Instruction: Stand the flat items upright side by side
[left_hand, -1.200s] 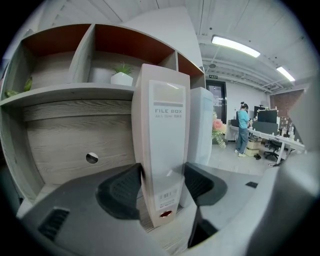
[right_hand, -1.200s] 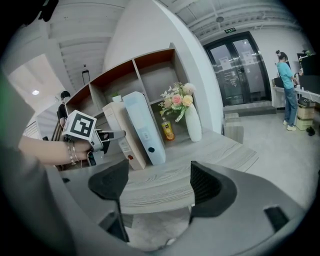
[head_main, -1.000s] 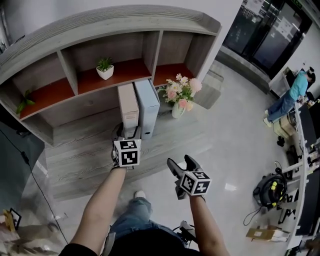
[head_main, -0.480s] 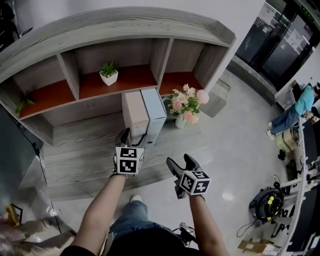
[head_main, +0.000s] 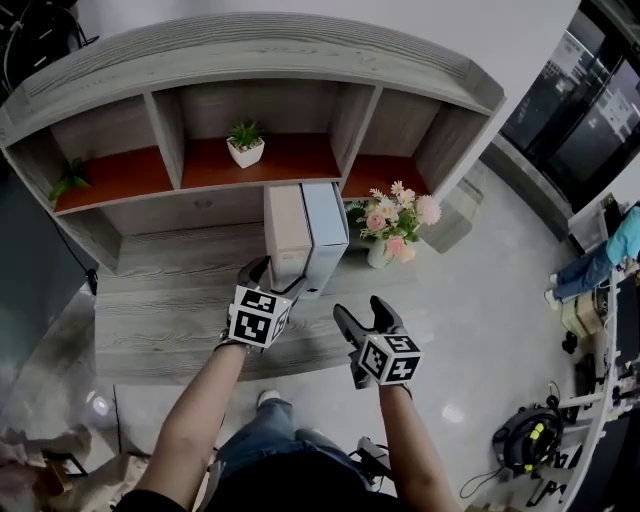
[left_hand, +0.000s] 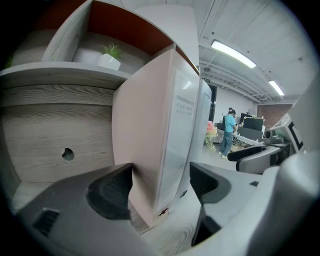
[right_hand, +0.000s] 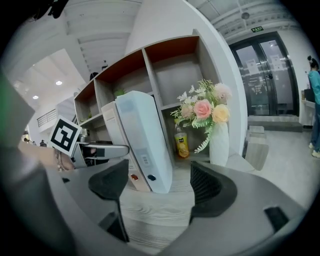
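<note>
Two file boxes stand upright side by side on the grey wooden shelf top: a beige one (head_main: 287, 230) (left_hand: 150, 135) and a pale blue one (head_main: 326, 232) (right_hand: 147, 142) touching its right side. My left gripper (head_main: 274, 276) (left_hand: 160, 187) straddles the beige box's near lower corner. Its jaws have just been opening; the left pad lies by the box's side and the right pad stands off it. My right gripper (head_main: 365, 318) (right_hand: 157, 182) hovers open and empty a short way in front of the blue box.
A vase of flowers (head_main: 392, 222) (right_hand: 216, 130) stands just right of the boxes, with a small bottle (right_hand: 181, 142) behind it. The shelf unit (head_main: 250, 60) rises behind, holding a potted plant (head_main: 245, 145). Bare shelf top (head_main: 170, 310) lies to the left.
The head view has swung so the shelf sits further right. My right gripper has drawn nearer to the boxes. The left gripper stays at the beige box, its jaws wider apart.
</note>
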